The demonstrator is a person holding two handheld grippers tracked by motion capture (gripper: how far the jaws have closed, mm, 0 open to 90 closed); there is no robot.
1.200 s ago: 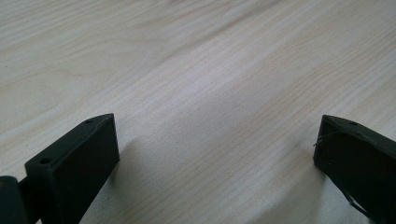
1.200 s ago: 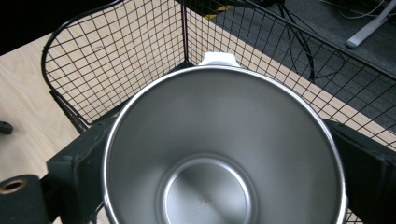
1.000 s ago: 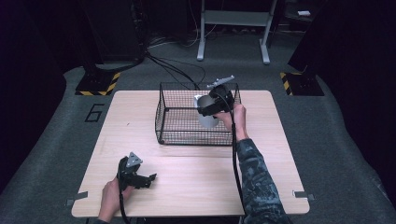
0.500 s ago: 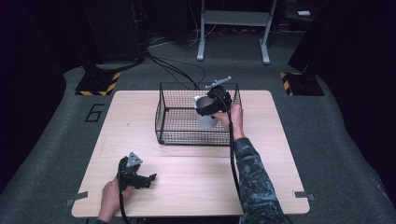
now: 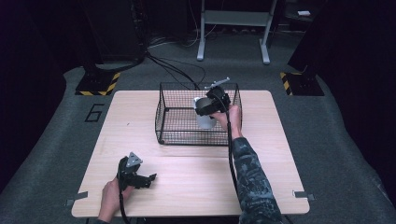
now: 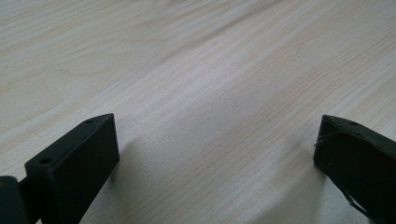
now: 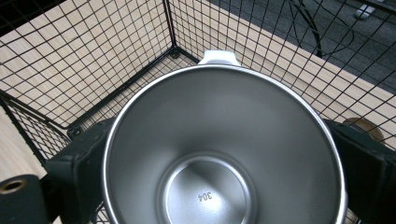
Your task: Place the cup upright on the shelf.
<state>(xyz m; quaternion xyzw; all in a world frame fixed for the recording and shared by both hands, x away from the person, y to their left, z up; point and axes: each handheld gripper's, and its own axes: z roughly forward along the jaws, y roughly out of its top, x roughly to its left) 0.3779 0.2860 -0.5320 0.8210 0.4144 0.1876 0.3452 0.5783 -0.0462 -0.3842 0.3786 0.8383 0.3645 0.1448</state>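
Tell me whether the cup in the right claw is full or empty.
Empty. The right gripper view looks straight into the steel cup: bare metal walls and floor, the "304" stamp legible, nothing inside. The right claw clamps its sides.

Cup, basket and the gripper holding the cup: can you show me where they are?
Cup point(image 7: 224, 154): right gripper view, its shiny inside wall.
Basket point(image 5: 180, 116): high view, its wire floor.
Right gripper point(image 5: 205, 108): high view, between its jaws at the cup.

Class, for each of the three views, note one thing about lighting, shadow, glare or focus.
High view: the table is lit while the surrounding floor falls dark. Left gripper view: soft shadows lie beside the left hand-held gripper on sharp wood grain. Right gripper view: the steel cup shows a bright rim and soft sheen, stamp readable.
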